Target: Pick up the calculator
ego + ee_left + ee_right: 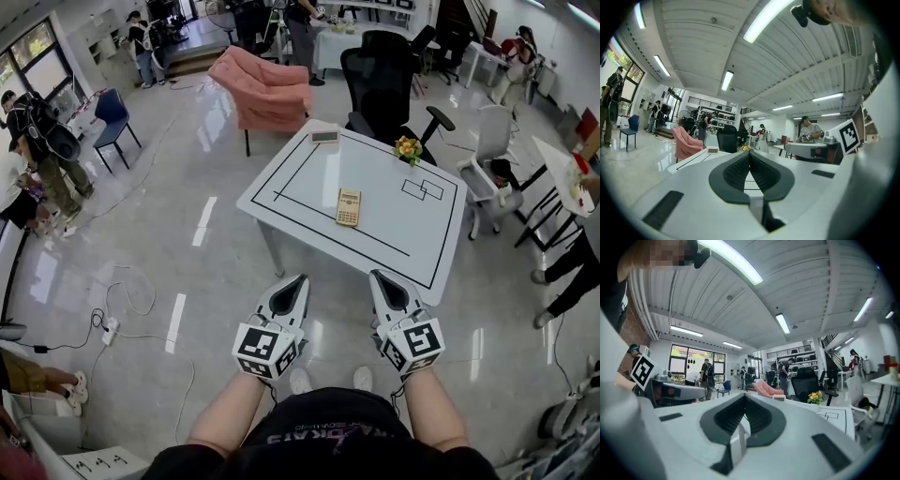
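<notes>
Head view: the calculator [348, 207] lies flat on the white table [309, 169], approx ctr of frame, inside the black taped rectangle, w/ its long side running toward the person. Nothing touches it.

The left gripper [298, 279] and right gripper [377, 275] sit low in the frame, side by side over the floor, short of the table's near edge. Both point toward the table and are well apart from the calculator.

Left gripper view: the fingers are pressed fully together, nothing btwn them. Right gripper view: same, fingers closed tip to tip and empty.

Also on the table:
- a small white device [324, 137] at the far edge, upper ctr
- a little bunch of yellow flowers [407, 148] near the far right corner
- two small taped boxes [423, 188] to the right of the calculator

Behind the table are a pink armchair [267, 89], upper left of ctr, and a black office chair [380, 80], upper ctr. People stand in the bkgd.
</notes>
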Demonstrator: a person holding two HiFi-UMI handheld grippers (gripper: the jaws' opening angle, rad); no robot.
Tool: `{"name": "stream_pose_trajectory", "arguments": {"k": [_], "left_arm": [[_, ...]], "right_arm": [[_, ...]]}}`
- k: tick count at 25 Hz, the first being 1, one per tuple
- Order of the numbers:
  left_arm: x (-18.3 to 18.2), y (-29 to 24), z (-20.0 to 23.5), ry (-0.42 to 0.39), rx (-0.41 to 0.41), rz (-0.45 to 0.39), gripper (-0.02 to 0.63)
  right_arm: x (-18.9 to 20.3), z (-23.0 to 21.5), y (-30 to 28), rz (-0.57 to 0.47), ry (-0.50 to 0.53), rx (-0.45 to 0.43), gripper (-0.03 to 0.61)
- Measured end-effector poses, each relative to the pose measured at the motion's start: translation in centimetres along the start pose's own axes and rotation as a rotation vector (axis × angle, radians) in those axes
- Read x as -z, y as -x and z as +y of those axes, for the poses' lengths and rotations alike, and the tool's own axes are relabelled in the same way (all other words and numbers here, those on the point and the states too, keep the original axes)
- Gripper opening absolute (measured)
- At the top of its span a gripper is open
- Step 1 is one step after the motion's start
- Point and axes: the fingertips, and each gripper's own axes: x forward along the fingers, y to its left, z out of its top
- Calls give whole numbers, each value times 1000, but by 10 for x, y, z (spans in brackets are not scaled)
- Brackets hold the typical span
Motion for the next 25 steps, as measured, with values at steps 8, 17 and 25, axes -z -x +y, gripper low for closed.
{"name": "stream_pose_trajectory", "arguments": {"k": [8, 17, 25], "left_arm": [[7, 7, 33, -29, 78, 49, 140], [14, -6, 49, -35, 133, 80, 314], [19, -47, 70, -28, 118, 110, 316]], "right_arm": [[13, 19, -35, 14, -34, 42, 255], [20, -2, -59, 41, -44, 125, 278], [40, -36, -106, 89, -64, 105, 295]]}}
